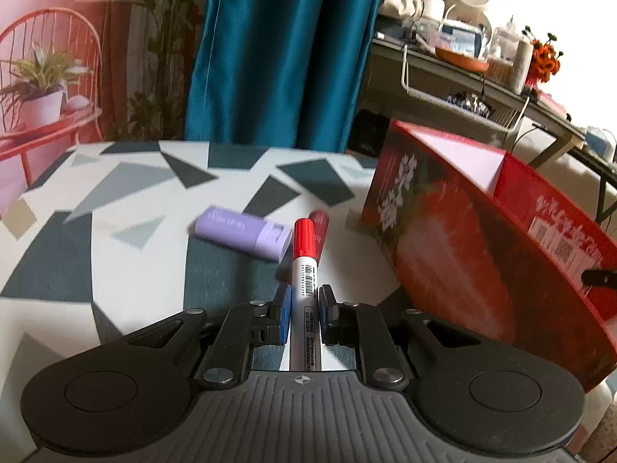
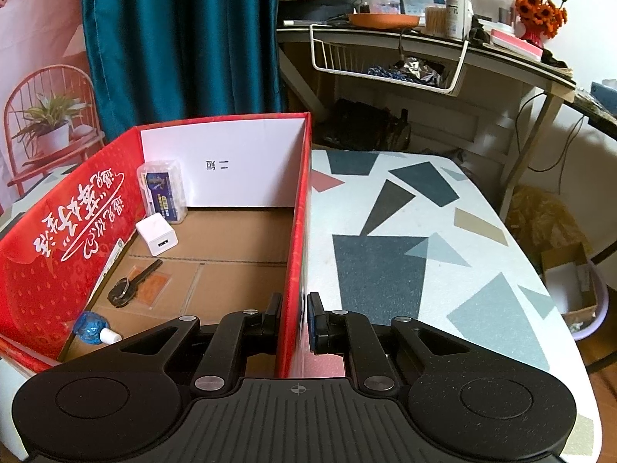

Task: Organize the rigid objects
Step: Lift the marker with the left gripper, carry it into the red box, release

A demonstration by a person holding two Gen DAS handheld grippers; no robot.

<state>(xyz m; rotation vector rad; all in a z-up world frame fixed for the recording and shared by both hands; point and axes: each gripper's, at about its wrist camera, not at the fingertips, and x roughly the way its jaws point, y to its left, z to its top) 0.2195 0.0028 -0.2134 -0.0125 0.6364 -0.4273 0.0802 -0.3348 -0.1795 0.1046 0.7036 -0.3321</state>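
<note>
My left gripper point(image 1: 304, 301) is shut on a white marker with a red cap point(image 1: 304, 266), held above the patterned table point(image 1: 115, 231). A lilac case point(image 1: 243, 233) and a red tube point(image 1: 319, 227) lie on the table just beyond it. The red cardboard box point(image 1: 462, 231) stands to the right. My right gripper point(image 2: 295, 308) is shut on the box's right wall point(image 2: 299, 231). Inside the box lie a clear plastic case point(image 2: 164, 189), a white charger point(image 2: 156, 237), a key point(image 2: 133, 283) and a small blue bottle point(image 2: 92, 330).
A teal curtain point(image 1: 277, 50) hangs behind the table. A cluttered desk point(image 2: 424, 34) with a white wire basket point(image 2: 385, 61) stands at the back right. The table's right edge point(image 2: 547, 289) drops off to the floor, where a basin point(image 2: 578, 297) sits.
</note>
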